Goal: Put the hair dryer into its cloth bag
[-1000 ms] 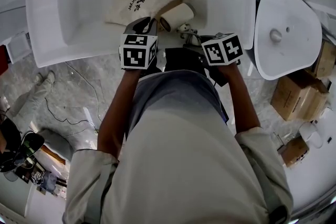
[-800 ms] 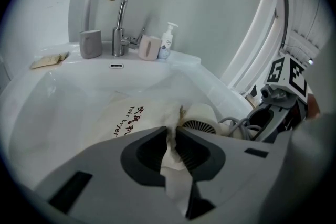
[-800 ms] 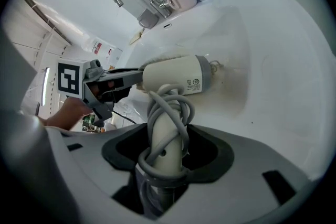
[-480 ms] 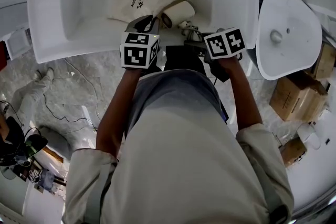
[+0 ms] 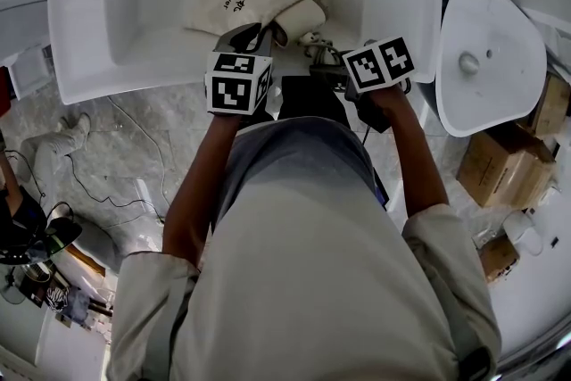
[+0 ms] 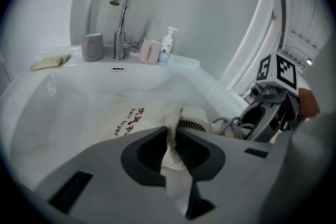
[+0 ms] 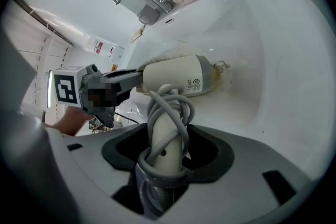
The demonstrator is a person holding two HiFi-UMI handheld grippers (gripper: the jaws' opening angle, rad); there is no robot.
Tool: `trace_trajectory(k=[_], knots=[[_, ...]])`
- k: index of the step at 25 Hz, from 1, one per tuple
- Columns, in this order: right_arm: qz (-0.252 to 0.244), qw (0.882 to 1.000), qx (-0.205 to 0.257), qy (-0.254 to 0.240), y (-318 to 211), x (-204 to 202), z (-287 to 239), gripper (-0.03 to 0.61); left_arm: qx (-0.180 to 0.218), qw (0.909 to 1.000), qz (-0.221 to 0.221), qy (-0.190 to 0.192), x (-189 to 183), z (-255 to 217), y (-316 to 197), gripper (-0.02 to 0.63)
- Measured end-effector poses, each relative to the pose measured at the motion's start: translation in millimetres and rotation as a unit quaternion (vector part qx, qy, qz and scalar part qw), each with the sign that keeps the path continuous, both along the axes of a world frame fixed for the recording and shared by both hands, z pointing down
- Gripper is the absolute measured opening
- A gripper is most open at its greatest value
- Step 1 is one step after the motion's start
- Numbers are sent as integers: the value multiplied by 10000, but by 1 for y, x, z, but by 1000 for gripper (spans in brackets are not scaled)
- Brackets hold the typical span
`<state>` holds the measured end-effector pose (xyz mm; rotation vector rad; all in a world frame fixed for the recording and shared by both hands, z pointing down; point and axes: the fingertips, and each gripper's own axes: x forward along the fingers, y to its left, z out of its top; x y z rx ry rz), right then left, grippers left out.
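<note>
**A:** Which step is going on here?

**B:** The insertion, I'd judge. The left gripper [image 6: 170,152] is pinching a fold of the cloth bag [image 6: 131,115] at its mouth, with the jaws nearly together and the fabric bunching between them. The right gripper [image 7: 163,160] is clamping the handle of the hair dryer [image 7: 176,78].

**A:** Where is everything lying?

**B:** The bag is lying inside the sink [image 5: 116,58], across the middle of the basin, with its printed side facing up. The dryer is also sitting inside the sink, close to the front rim. Its grilled end is meeting the bag's mouth, though I'm not managing to tell how far in it is.

**A:** What is the next move asking for?

**B:** Probably the left gripper lifting the cloth edge to open the mouth wider, while the right one is pushing the barrel deeper towards the sink's back wall. The handle will likely need angling in afterwards.

**A:** How is the dryer looking?

**B:** It has a cream barrel carrying a small label, and a grey cord is coiling around the handle. Those coils are bulging, so they may catch on the cloth.
</note>
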<state>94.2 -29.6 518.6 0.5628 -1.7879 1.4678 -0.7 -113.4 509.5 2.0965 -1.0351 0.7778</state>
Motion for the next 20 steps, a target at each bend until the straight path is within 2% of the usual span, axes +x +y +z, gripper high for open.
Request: trace_trajectory(k=[10, 20], knots=[[-95, 9997, -210, -99, -11, -10, 7, 241, 40, 10000, -43, 20, -2, -1, -2, 57], [-401, 9991, -113, 48, -21, -15, 12, 241, 42, 10000, -64, 6, -3, -1, -1, 55]])
